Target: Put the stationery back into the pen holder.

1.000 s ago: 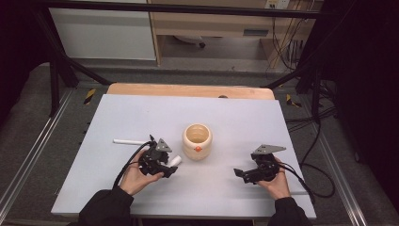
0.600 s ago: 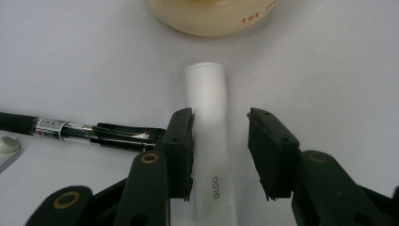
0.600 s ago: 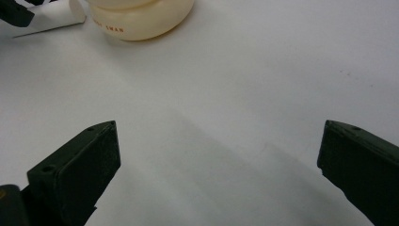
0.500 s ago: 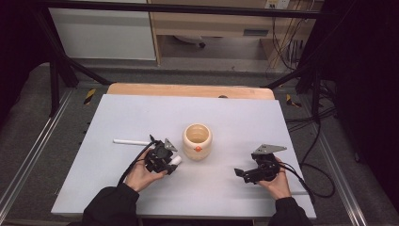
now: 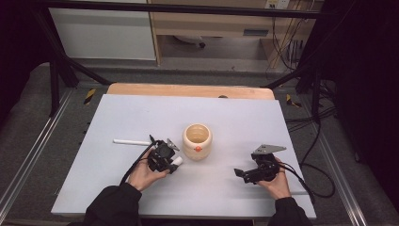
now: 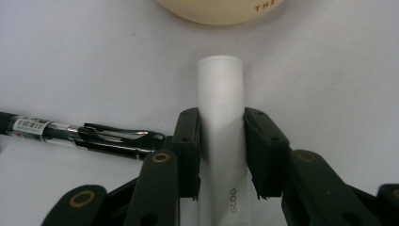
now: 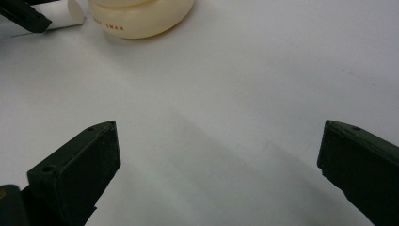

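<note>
High view: white worktop (image 5: 141,117) fills the middle of the frame, with a wooden strip along its upper edge. A cream jar (image 5: 197,141) stands near the centre, mouth open upward, a small orange mark on its lower front. The left tongs (image 5: 173,162) sit just left of and below the jar, held in the person's left hand (image 5: 143,172); a white tube (image 5: 177,161) pokes out from between their tips toward the jar. A white stick (image 5: 131,141) lies flat on the worktop at centre left, just left of the left tongs. The right tongs (image 5: 241,173) are at lower right, well apart from the jar, held in the right hand (image 5: 275,181), a grey three-cornered plate on top.

Left gripper view: both black jaws are pressed against the sides of the white tube (image 6: 220,127), which runs up the centre of the frame; its rounded end stops just short of the jar (image 6: 221,10) at the top edge. The letters "GLOO" read along the tube low in the frame. A black pen (image 6: 84,134) with a clear barrel lies at left, its tip end beside the left jaw.

Right gripper view: the jaws stand wide apart at lower left and lower right, bare worktop (image 7: 244,94) between them. The jar (image 7: 141,16) is at upper left, the tube's end (image 7: 75,12) beside it.
</note>
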A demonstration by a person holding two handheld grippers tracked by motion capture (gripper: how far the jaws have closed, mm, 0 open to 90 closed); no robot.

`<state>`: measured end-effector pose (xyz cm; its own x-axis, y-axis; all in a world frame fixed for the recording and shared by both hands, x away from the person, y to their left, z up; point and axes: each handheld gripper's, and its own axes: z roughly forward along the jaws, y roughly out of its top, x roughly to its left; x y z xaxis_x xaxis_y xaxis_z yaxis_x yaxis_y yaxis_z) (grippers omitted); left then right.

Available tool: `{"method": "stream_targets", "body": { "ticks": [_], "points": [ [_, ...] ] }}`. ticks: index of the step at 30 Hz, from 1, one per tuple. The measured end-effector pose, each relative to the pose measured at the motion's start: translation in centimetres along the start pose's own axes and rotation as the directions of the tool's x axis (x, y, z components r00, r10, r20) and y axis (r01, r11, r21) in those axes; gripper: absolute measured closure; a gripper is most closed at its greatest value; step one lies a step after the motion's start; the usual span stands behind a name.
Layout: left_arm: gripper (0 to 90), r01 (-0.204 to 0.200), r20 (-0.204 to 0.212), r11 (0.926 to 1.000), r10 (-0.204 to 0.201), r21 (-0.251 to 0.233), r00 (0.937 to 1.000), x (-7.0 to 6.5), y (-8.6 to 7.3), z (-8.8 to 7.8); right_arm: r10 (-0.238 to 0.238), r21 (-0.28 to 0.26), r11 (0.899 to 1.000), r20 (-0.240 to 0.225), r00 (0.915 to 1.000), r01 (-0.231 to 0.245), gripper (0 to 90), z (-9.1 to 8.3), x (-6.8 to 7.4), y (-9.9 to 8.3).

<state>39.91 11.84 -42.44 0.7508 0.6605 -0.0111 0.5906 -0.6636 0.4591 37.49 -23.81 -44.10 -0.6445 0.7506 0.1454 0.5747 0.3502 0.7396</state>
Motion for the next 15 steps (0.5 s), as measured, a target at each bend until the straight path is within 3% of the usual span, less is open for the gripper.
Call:
{"method": "stream_targets", "body": {
  "ticks": [6,15],
  "points": [
    [66.6,0.016,0.015,0.9996,-0.016,0.021,0.9998,-0.12,0.11,0.17,-0.002,0.001,1.000,0.000,1.0000,0.002,0.5,0.02,0.01,0.00],
    [66.9,0.009,0.007,0.9992,-0.009,0.040,0.9999,-0.21,0.36,0.23,-0.002,0.002,1.000,-0.003,1.0000,0.002,0.5,0.04,0.03,-0.01]
  ]
}}
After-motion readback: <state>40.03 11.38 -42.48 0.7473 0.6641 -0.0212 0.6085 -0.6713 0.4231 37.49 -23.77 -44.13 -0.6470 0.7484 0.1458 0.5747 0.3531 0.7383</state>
